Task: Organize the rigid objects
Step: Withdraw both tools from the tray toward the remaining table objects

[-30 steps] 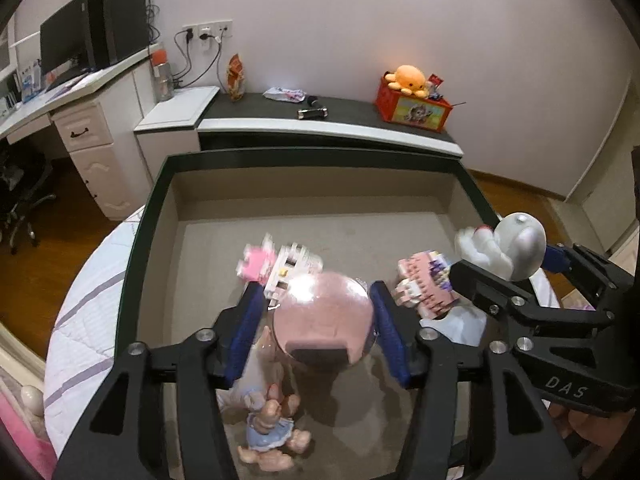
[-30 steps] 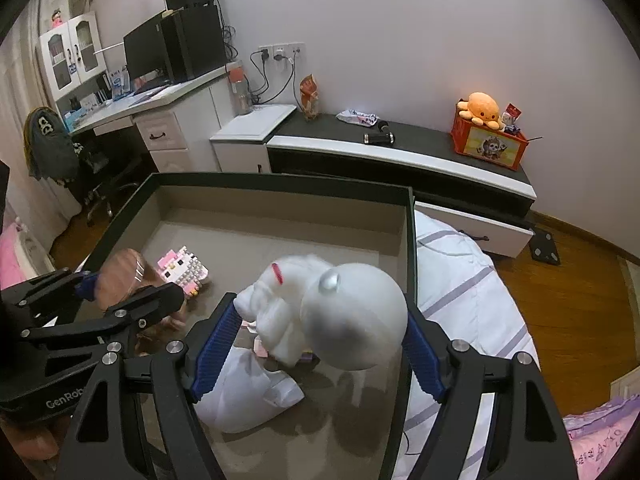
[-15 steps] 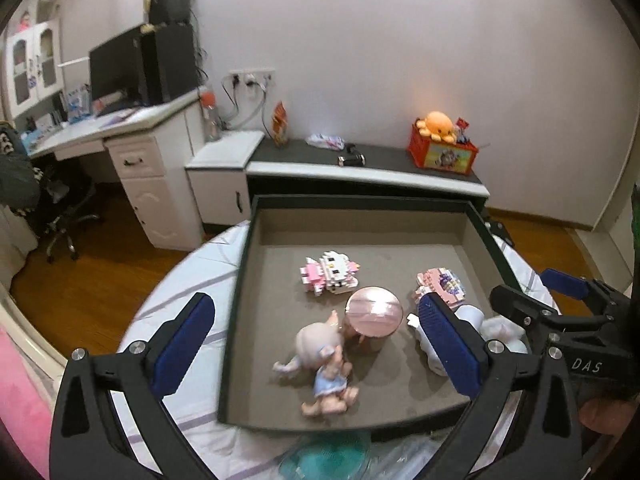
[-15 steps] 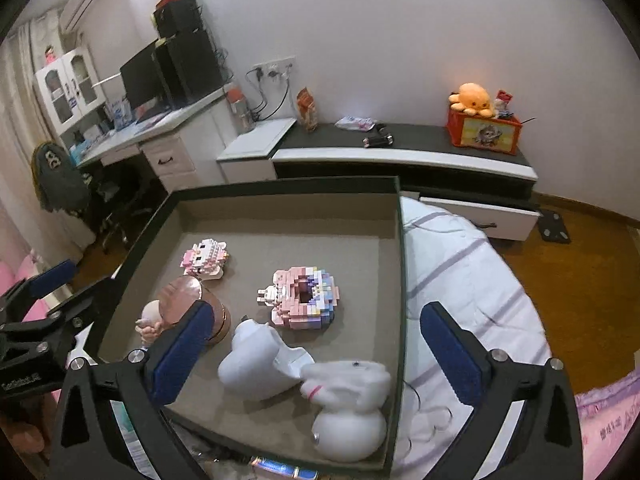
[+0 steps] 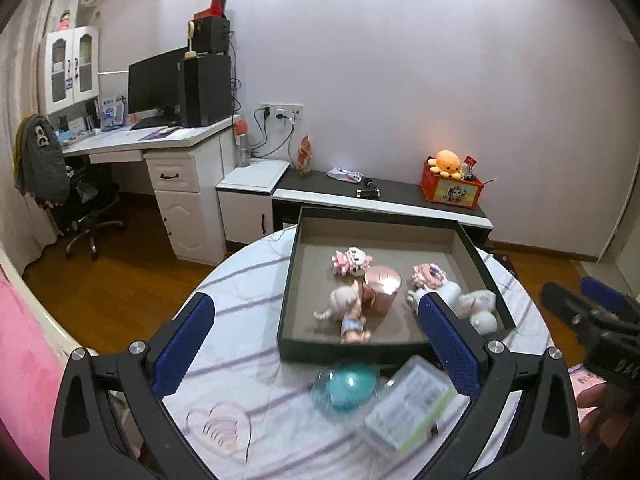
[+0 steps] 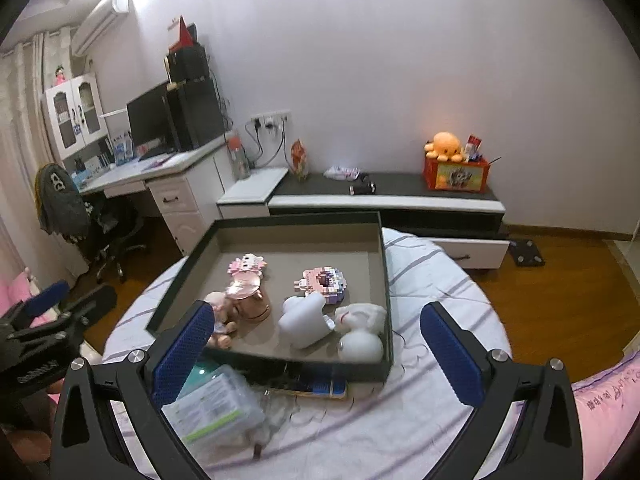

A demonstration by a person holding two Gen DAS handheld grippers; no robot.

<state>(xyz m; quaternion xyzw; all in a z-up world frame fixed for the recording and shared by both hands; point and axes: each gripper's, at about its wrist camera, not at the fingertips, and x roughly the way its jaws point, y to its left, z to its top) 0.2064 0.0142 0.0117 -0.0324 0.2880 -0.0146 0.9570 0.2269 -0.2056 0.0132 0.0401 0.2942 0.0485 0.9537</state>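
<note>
A dark tray [image 5: 384,216] on the round table holds a rose-gold jar [image 5: 380,288], a doll [image 5: 348,308], two pink block figures [image 5: 352,260] and a white round-headed figure [image 5: 476,308]. My left gripper [image 5: 316,320] is open and empty, hanging above the tray's near edge. In the right wrist view the same tray [image 6: 296,218] shows the white figure [image 6: 360,336] lying in its near right corner beside a white lump [image 6: 304,318]. There my right gripper [image 6: 316,320] is likewise open, empty and back from the tray.
A teal ball [image 5: 346,386] and a clear plastic box [image 5: 408,404] lie on the striped tablecloth in front of the tray. A flat packet [image 6: 308,386] sits by the tray's near wall. Desk, chair and low cabinet stand behind. Pink bedding lies at both sides.
Both grippers opened, the left letting go of the rose-gold jar and the right of the white figure. Both then drew back and up, away from the tray.
</note>
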